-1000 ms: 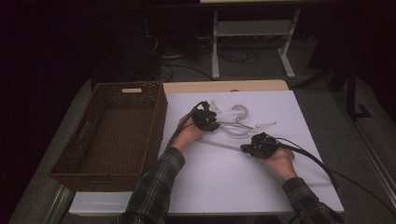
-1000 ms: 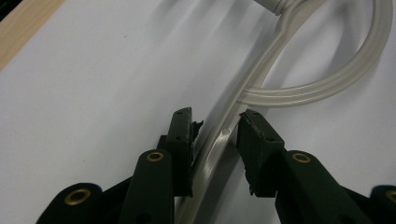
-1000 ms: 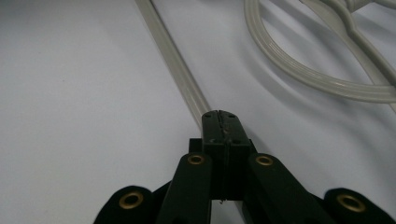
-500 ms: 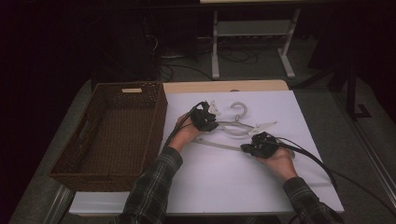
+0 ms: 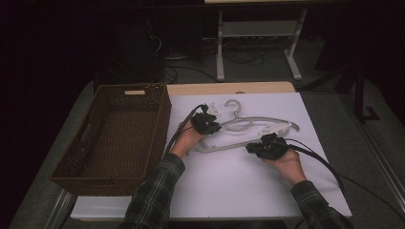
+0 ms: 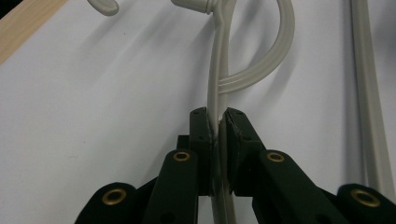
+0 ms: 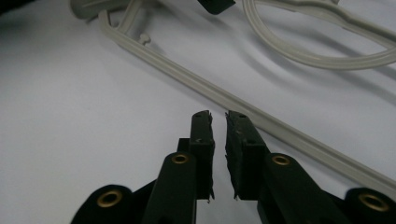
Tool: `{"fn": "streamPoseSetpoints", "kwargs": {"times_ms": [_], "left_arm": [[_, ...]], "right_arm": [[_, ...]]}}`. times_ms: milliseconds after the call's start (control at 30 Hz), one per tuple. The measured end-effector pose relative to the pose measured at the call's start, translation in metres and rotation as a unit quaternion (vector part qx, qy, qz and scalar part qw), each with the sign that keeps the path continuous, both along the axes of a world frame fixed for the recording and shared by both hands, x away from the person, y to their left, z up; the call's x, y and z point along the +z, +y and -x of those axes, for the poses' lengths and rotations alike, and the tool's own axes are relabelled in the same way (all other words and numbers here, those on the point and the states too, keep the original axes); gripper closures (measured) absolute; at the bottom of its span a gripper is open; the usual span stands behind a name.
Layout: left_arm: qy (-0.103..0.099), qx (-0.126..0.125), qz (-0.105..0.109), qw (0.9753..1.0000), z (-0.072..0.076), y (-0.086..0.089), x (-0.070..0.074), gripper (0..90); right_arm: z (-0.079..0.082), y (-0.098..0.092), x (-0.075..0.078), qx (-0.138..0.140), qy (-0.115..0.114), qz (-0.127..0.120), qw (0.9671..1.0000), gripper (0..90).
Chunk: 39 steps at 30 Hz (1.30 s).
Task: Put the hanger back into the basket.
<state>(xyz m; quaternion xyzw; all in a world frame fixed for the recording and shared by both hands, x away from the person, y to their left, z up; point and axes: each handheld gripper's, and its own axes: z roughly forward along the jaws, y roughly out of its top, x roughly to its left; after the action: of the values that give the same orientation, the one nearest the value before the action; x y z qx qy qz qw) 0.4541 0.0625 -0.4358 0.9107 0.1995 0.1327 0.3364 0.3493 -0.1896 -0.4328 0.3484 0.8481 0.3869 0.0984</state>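
Two pale grey plastic hangers lie overlapped on the white table top (image 5: 239, 186). In the high view the farther hanger (image 5: 258, 121) has its hook toward the back. The nearer hanger's long bar (image 5: 224, 147) runs between my hands. My left gripper (image 5: 206, 123) (image 6: 218, 116) is shut on a thin strip of a hanger (image 6: 219, 70), just below where a curved arm branches off. My right gripper (image 5: 265, 145) (image 7: 217, 116) is shut with nothing between its jaws. Its tips rest just short of the ribbed hanger bar (image 7: 196, 81).
A brown wicker basket (image 5: 114, 133) stands empty along the table's left side, next to my left forearm. A wooden strip (image 5: 229, 88) edges the table at the back. Black cables trail from both grippers. Open white surface lies in front of my hands.
Almost nothing. The left gripper and the hanger in it have shifted slightly; the right gripper stays in place.
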Motion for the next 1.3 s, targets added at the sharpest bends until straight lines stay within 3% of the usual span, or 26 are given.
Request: {"fn": "streamPoseSetpoints", "kwargs": {"times_ms": [400,633,800,1033,1300], "left_arm": [[-0.002,0.021,0.023,0.9995,0.016,0.003,0.017,83.0],[-0.002,0.043,0.048,0.9979,0.027,0.009,0.04,83.1],[-0.003,0.069,0.053,0.9962,0.039,0.014,0.061,83.1],[0.006,0.092,0.06,0.9939,0.049,0.028,0.087,83.0],[0.007,0.105,0.071,0.992,0.062,0.051,0.116,83.0]], "right_arm": [[0.014,-0.012,0.018,-0.001,-0.024,-0.049,0.9985,65.8],[0.028,-0.031,0.024,-0.027,-0.026,-0.071,0.9968,38.6],[0.036,-0.038,0.03,-0.039,-0.041,-0.089,0.9944,31.8],[0.046,-0.046,0.033,-0.052,-0.053,-0.088,0.9934,24.2],[0.063,-0.055,0.034,-0.046,-0.065,-0.089,0.9928,19.5]]}}
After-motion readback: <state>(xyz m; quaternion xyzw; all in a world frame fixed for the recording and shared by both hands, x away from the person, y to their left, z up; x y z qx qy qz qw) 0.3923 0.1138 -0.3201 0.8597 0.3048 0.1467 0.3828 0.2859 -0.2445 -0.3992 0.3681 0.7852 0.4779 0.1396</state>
